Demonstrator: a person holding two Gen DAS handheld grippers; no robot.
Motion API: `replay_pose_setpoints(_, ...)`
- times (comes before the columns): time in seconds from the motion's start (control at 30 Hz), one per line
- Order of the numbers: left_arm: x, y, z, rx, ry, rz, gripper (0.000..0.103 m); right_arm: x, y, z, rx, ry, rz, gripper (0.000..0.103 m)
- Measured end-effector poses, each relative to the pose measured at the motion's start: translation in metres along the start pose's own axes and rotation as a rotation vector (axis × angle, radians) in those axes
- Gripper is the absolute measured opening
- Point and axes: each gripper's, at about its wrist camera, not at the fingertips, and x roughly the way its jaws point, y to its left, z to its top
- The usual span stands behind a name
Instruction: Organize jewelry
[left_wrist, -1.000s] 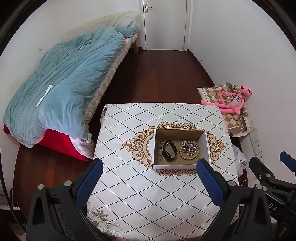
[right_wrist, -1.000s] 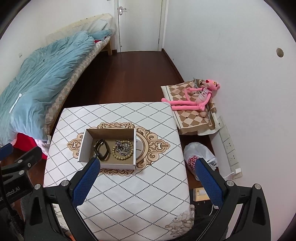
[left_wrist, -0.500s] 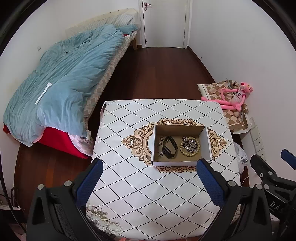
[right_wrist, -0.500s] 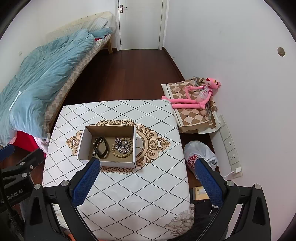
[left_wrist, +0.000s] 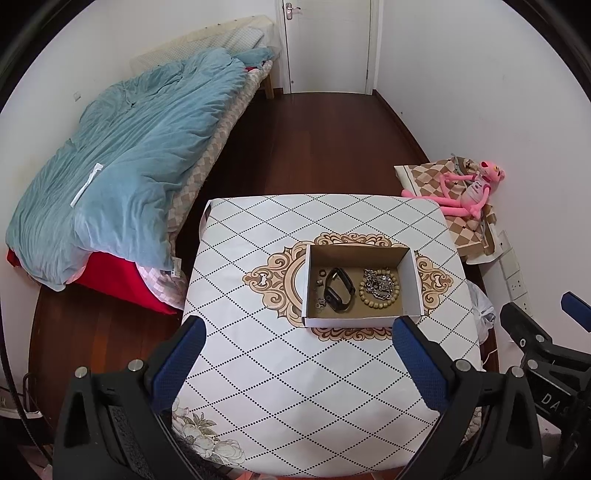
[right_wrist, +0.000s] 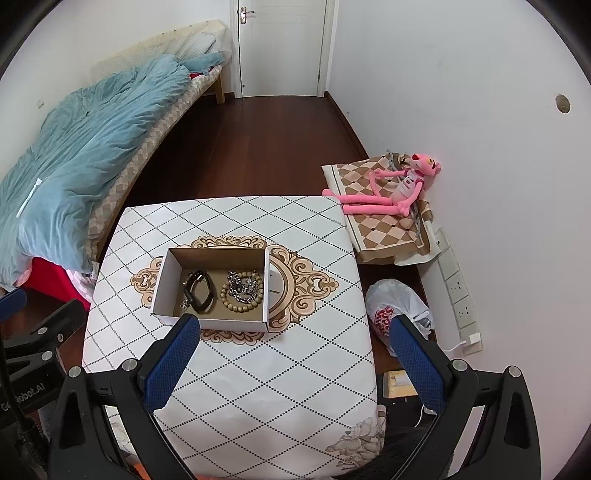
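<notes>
Hovering above table, both grippers' jaws spread wide, empty, jewelry box ahead

Both grippers up high, jaws spread wide, nothing held.
Left gripper hovers above the near edge of the table, blue pads parted; right gripper hangs alongside, to its right, over that same near edge, equally agape.
</notes>
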Motion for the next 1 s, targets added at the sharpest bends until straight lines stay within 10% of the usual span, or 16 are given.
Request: replay_pose_setpoints(1.0, 0.011, 0.004, -0.003, 0.007, 0.020, 0.000, 0.103, 0.004, 0.003, 0.002, -0.007, 0.010, 0.011, 0.103)
